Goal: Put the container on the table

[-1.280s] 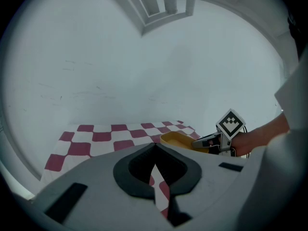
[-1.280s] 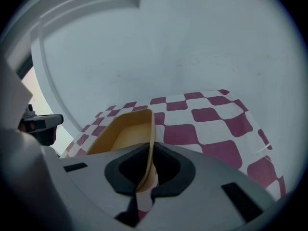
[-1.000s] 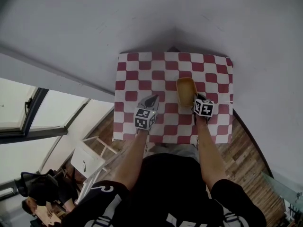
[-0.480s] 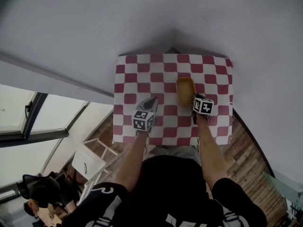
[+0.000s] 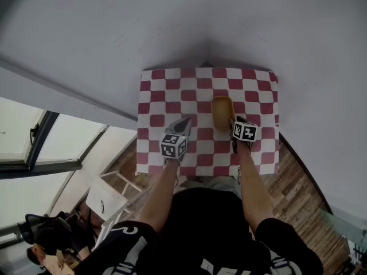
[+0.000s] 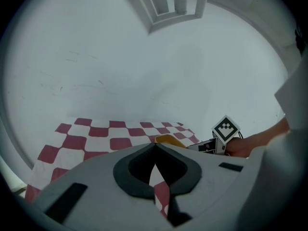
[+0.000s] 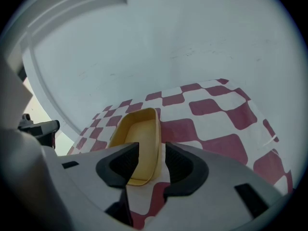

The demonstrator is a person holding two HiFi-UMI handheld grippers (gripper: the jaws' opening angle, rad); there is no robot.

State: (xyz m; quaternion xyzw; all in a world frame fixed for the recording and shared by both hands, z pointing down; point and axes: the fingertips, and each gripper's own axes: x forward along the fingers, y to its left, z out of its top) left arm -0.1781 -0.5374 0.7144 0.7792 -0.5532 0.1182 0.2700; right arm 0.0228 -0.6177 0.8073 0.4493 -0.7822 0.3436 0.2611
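A: In the head view we see the yellow container (image 5: 222,112) resting on the checked worktop (image 5: 155,96), just toward 2 o'clock of its middle. Our right tool (image 5: 234,122) is at its 5 o'clock end and our left tool (image 5: 184,122) is off at its 8 o'clock.

B: In the left gripper view, our left tool (image 6: 155,148) has its jaws together on nothing. The yellow container (image 6: 166,139) peeks out at 1 o'clock.

A: In the right gripper view, our right tool (image 7: 152,150) has just been opening. Its jaws stand apart astride the right wall of the yellow container (image 7: 134,129), and we judge that wall released. Nothing lies inside.

B: Our worry is that if we pull back crooked, a jaw could hook that rim and drag or tip it.
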